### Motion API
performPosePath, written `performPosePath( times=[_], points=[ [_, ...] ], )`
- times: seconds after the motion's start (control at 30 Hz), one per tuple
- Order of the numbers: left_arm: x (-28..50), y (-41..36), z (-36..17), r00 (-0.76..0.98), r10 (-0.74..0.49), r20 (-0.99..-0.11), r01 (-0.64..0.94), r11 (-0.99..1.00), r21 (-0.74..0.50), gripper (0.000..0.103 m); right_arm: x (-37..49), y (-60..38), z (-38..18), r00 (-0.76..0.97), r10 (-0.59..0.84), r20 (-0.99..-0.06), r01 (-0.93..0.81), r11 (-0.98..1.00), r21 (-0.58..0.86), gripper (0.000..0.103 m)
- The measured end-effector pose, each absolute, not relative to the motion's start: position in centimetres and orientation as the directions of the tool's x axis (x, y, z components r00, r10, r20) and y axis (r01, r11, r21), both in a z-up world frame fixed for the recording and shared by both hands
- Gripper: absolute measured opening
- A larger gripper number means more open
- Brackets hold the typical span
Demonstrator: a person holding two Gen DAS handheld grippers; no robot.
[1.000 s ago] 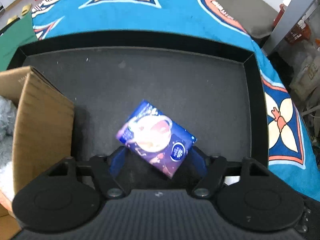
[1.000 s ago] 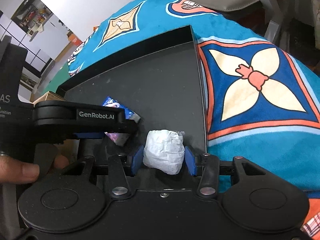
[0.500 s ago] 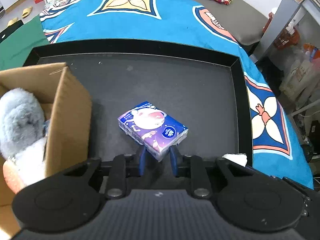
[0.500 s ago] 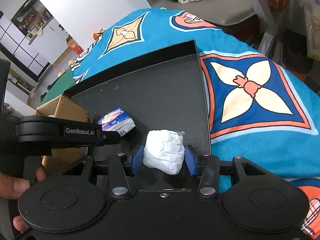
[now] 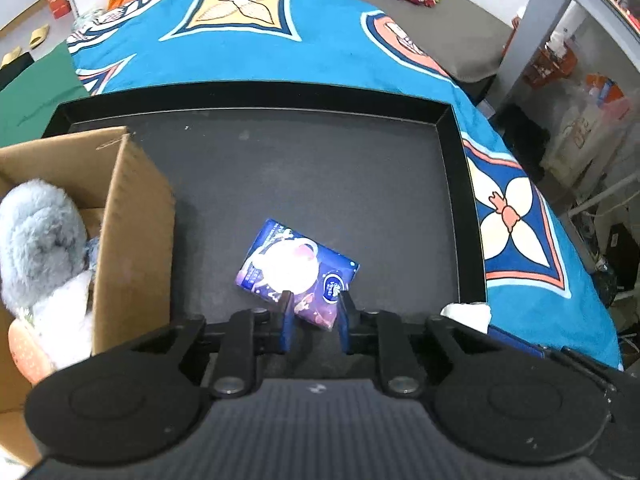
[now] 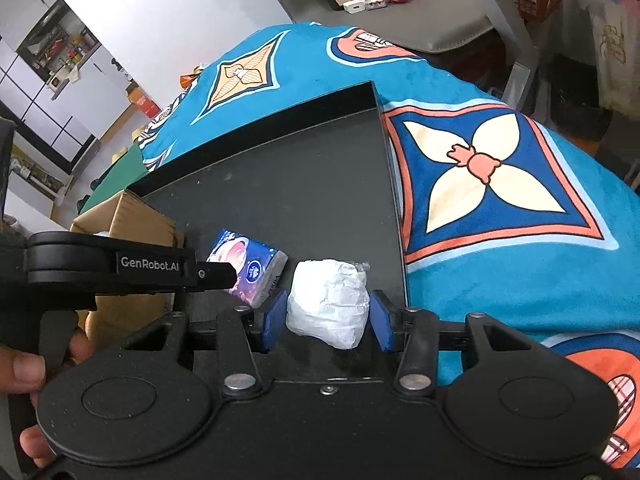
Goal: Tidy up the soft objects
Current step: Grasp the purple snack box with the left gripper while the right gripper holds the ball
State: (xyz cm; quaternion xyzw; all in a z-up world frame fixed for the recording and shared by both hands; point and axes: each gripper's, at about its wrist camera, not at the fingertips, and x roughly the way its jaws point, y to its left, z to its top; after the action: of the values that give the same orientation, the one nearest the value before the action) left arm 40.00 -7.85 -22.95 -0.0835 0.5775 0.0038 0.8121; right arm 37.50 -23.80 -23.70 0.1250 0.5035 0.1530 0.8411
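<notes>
since a moment ago the tissue pack (image 5: 296, 266) is sitting lifted and tilted, its near corner caught between the left gripper (image 5: 313, 322) pads. going from big to small: the black tray (image 5: 460, 200) is lying on the blue blanket (image 5: 256, 40), the cardboard box (image 5: 132, 216) is standing at its left with a grey plush (image 5: 40, 236) inside, and the right gripper (image 6: 328, 322) is pinching a white wad (image 6: 328, 304) near the tray's right wall. both look mid-carry; next, i'd guess, each load is needing a swing over the box and the fingers spreading.
</notes>
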Motion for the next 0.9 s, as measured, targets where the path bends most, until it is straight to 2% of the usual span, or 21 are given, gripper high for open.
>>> performPosePath(
  times=[0.07, 0.1, 0.23, 0.3, 0.47, 0.6, 0.8, 0.9],
  points=[
    [40.5, -7.6, -23.4, 0.315, -0.080, -0.946, -0.133, 0.983, -0.128, 0.025, 37.5, -23.9, -23.9, 0.443, 0.387, -0.809, -0.131, 0.920, 0.368, 0.045],
    [40.8, -7.5, -23.6, 0.313, -0.083, -0.946, -0.148, 0.980, -0.135, 0.031, 37.6, -23.9, -24.0, 0.441, 0.389, -0.809, -0.132, 0.920, 0.370, 0.045],
    [41.4, -7.4, -24.1, 0.315, -0.040, -0.948, -0.167, 0.981, -0.097, 0.066, 37.8, -24.1, -24.4, 0.430, 0.395, -0.812, -0.127, 0.917, 0.379, 0.045],
    [41.9, -7.5, -24.4, 0.312, -0.028, -0.950, -0.157, 0.984, -0.081, 0.071, 37.9, -24.3, -24.7, 0.425, 0.397, -0.813, -0.120, 0.915, 0.384, 0.045],
    [42.9, -8.0, -25.5, 0.290, -0.022, -0.957, -0.112, 0.992, -0.056, 0.073, 38.4, -24.6, -25.5, 0.411, 0.400, -0.820, -0.108, 0.914, 0.392, 0.045],
    [43.3, -8.4, -26.5, 0.273, 0.004, -0.962, -0.072, 0.997, -0.016, 0.082, 38.8, -24.9, -26.0, 0.401, 0.403, -0.823, -0.096, 0.912, 0.400, 0.045],
    [43.7, -8.1, -27.5, 0.266, -0.010, -0.964, -0.070, 0.997, -0.030, 0.086, 39.1, -24.7, -26.4, 0.388, 0.404, -0.828, -0.099, 0.912, 0.398, 0.045],
    [43.8, -8.1, -27.7, 0.263, -0.018, -0.965, -0.065, 0.997, -0.037, 0.085, 39.1, -24.6, -26.3, 0.389, 0.401, -0.829, -0.098, 0.913, 0.396, 0.045]
  ],
)
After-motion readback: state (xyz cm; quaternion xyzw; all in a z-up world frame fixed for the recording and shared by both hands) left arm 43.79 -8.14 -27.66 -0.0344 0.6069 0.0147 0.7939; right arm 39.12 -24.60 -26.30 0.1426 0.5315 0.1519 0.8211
